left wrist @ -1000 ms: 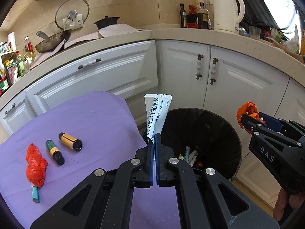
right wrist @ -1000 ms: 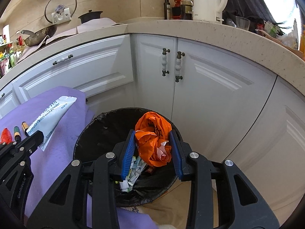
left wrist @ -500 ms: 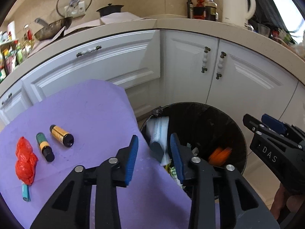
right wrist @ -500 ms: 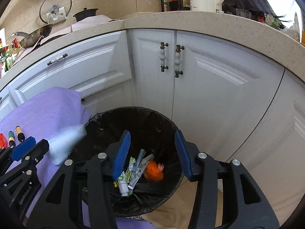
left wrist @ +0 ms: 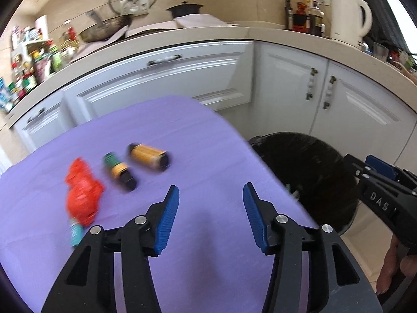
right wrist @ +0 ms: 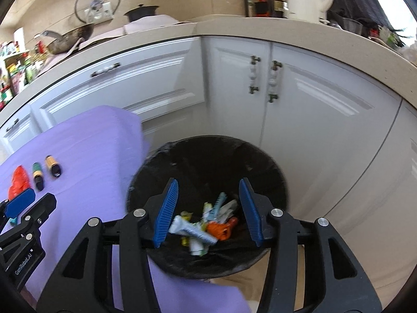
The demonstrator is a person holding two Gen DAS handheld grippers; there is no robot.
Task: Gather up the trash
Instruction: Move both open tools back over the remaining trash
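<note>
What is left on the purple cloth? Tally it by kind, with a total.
Crumpled red plastic bag: 1
Small bottles: 2, a green and yellow bottle and a yellow bottle with a dark cap
Small teal item, too blurred to name: 1
Total: 4

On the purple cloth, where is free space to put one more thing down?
The purple cloth is bare between the yellow bottle and the bin, also beyond the bottles toward the cabinets. The left part is crowded: red bag, green bottle, teal piece.
</note>
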